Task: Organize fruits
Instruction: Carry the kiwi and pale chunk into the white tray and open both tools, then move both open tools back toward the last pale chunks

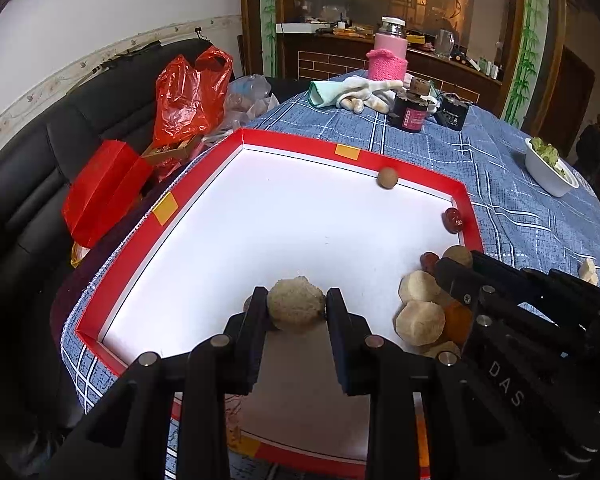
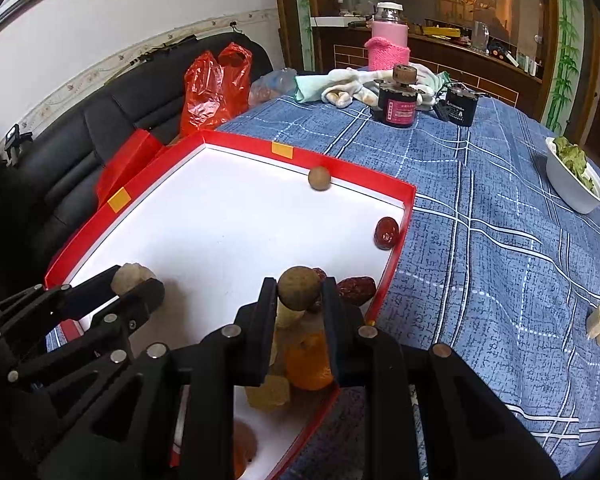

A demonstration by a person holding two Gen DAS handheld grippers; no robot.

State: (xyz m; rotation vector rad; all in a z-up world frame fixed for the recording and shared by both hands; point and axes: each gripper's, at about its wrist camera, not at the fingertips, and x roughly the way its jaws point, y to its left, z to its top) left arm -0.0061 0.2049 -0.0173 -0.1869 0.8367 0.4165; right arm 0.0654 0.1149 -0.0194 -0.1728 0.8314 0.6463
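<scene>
A red-rimmed white tray [image 1: 244, 138] lies on the blue checked tablecloth. My left gripper [image 1: 296, 300] is shut on a pale rough round fruit [image 1: 296, 308] just above the tray floor; it also shows in the right wrist view [image 2: 130, 278]. My right gripper [image 2: 299, 286] is shut on a brown round fruit [image 2: 299, 286] at the tray's right side. Under it lie red dates [image 2: 356, 289], an orange fruit [image 2: 308, 360] and pale chunks [image 1: 420, 322]. A loose brown fruit [image 1: 387, 178] and a red date [image 1: 453, 219] sit by the far rim.
Beyond the tray stand a dark jar [image 1: 410, 112], a black box [image 1: 454, 114], gloves [image 1: 364, 94] and a pink bottle [image 1: 388, 54]. A white bowl of greens [image 1: 548, 170] is at right. A pale chunk [image 2: 598, 322] lies on the cloth. Red bags [image 1: 192, 96] sit on the black sofa.
</scene>
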